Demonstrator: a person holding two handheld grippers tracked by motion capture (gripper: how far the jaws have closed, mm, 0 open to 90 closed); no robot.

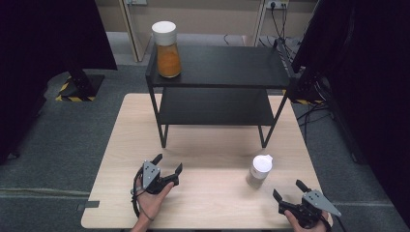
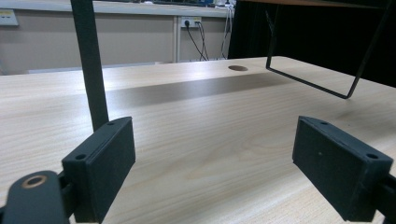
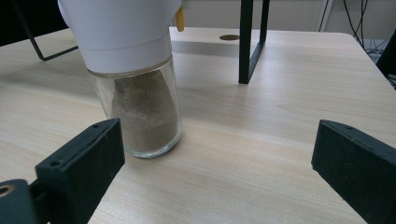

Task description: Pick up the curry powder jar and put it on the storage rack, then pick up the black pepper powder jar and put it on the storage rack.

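The bench carries everything, and at its far half stands the black two-tier shelf, its legs planted on the wood so both tiers are free to take jars. On the top tier's left corner an orange-filled jar stands upright with a white cap, which I take as the pattern for where its mate belongs. That mate, the jar of brown powder, stands upright on the bench in front of the shelf, toward my right side, so it falls to my right hand.

My right claw sits low near the bench's front edge, just beside that jar but not touching it. Its jaws are spread wide and empty, wider than the glass, and the jar is off toward the left jaw rather than centred between them. I judge it must shift across before closing.

My left claw rests at the front left, jaws equally wide, gripping nothing, pointing at bare wood and a shelf leg.
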